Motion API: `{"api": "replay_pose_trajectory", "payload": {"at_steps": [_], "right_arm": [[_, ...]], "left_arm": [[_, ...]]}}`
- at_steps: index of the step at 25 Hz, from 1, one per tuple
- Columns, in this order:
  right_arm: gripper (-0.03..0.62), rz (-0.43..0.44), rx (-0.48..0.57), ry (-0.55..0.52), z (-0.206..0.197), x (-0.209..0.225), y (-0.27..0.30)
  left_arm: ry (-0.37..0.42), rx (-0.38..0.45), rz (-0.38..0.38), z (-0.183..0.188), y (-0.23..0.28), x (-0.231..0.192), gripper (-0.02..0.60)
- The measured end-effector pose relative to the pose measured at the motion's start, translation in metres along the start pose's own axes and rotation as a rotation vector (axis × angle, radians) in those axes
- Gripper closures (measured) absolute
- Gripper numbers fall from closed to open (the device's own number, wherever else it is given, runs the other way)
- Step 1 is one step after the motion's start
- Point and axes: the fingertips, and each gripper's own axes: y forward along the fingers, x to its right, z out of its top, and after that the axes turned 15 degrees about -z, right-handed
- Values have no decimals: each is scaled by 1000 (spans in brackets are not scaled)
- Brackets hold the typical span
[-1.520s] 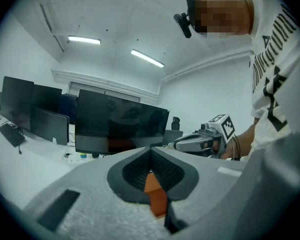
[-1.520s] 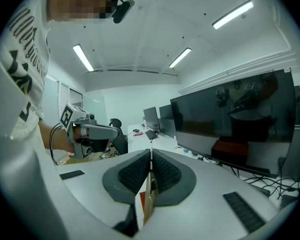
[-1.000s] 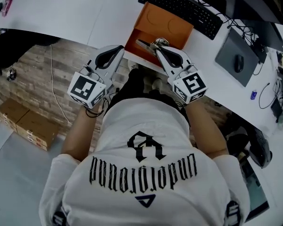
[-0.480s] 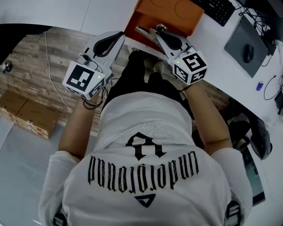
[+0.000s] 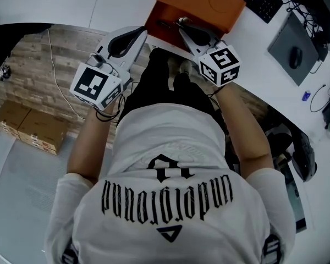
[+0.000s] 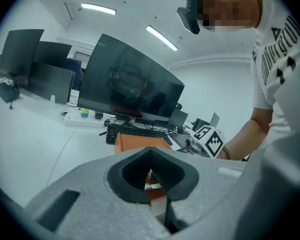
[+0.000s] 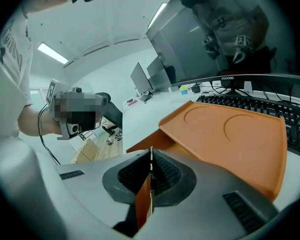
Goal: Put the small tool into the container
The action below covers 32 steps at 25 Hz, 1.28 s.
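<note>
Right hand-held gripper (image 5: 182,23) advanced over orange container (image 5: 209,1) edge, clamping small tool (image 5: 165,24)

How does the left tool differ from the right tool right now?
The right tool is clamped on the small tool, while the left tool holds nothing. The right tool's tip is at the near edge of the orange container on the desk. The left tool hangs mostly over the wooden floor, with its tip near the container's left corner. Both have their jaws together, a pale body and a marker cube.
</note>
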Motion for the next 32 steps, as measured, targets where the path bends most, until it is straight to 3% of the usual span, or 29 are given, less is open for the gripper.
{"api": "replay_pose_trajectory", "payload": {"at_steps": [29, 32], "right_arm": [[568, -133, -149, 48, -23, 29, 25], [533, -145, -155, 49, -22, 30, 26]], "left_arm": [[-23, -18, -3, -18, 8, -3, 568], [-25, -19, -2, -20, 8, -2, 569]]}}
